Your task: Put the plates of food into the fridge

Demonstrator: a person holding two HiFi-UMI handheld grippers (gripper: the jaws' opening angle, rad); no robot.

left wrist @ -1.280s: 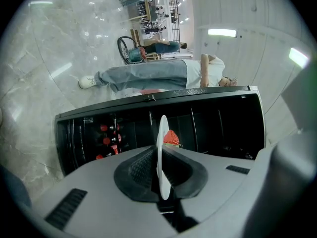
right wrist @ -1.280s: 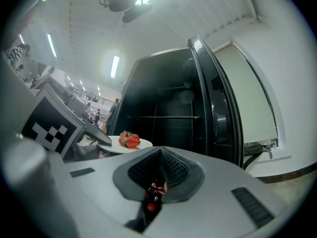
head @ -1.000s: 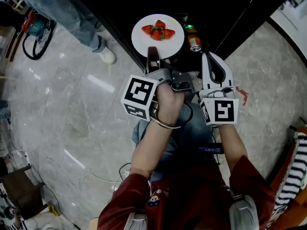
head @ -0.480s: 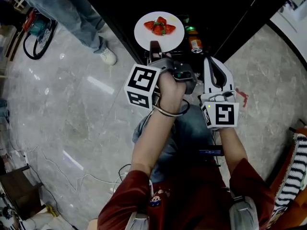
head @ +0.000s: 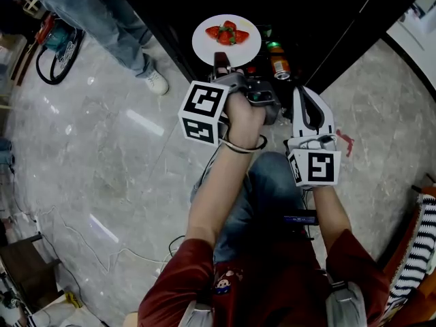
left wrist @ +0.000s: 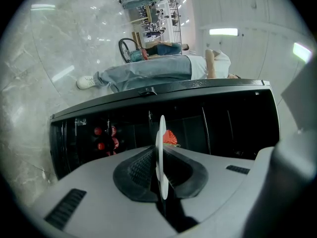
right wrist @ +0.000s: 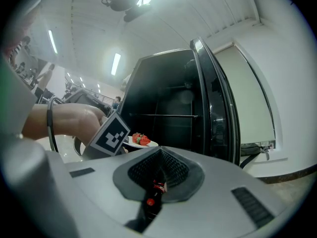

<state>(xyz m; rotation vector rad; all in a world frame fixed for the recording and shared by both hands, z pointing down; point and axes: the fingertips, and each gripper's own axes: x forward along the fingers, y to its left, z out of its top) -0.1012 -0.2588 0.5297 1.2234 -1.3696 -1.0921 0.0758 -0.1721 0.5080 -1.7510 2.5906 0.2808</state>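
Observation:
A white plate bearing red strawberries is held level at the mouth of the open dark fridge. My left gripper is shut on the plate's near rim. In the left gripper view the plate shows edge-on between the pads, strawberries beyond it and the fridge behind. My right gripper hangs beside it to the right, shut and holding nothing. In the right gripper view my right gripper points at the fridge interior, the plate to its left.
Drink cans stand low in the fridge, just right of the plate; red cans also show in the left gripper view. The open fridge door stands to the right. A person's leg and white shoe are close on the left. Cables lie on the marble floor.
My left gripper has carried the plate a little further toward the fridge, upward in the head view. The right gripper has kept still.

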